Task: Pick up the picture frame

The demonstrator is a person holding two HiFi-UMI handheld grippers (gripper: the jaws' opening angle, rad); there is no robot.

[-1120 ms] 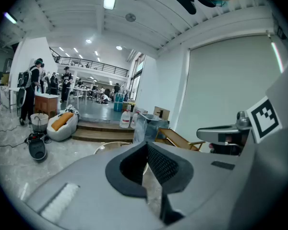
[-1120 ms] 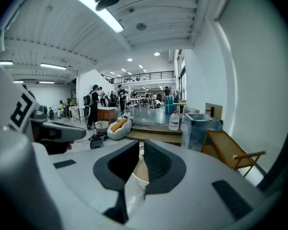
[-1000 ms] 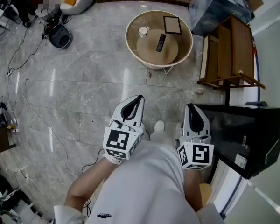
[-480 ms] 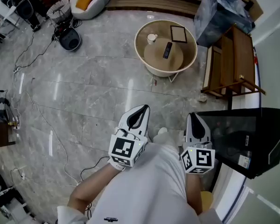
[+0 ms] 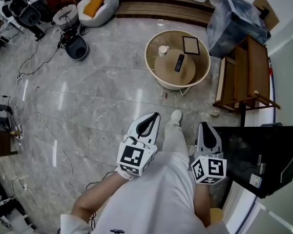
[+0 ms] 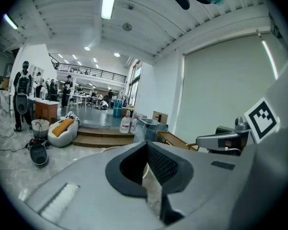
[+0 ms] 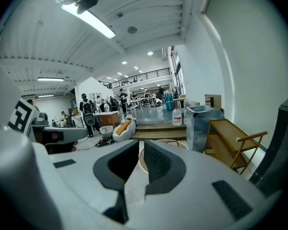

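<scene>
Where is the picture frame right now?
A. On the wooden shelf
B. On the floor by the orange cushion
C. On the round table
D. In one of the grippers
C: the picture frame lies flat on the round table, near a cup and a dark remote, far ahead of both grippers.

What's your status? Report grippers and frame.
Left gripper shut, empty; right gripper barely open, empty. Picture frame on round table, far ahead, untouched. Remote and cup beside it.
</scene>
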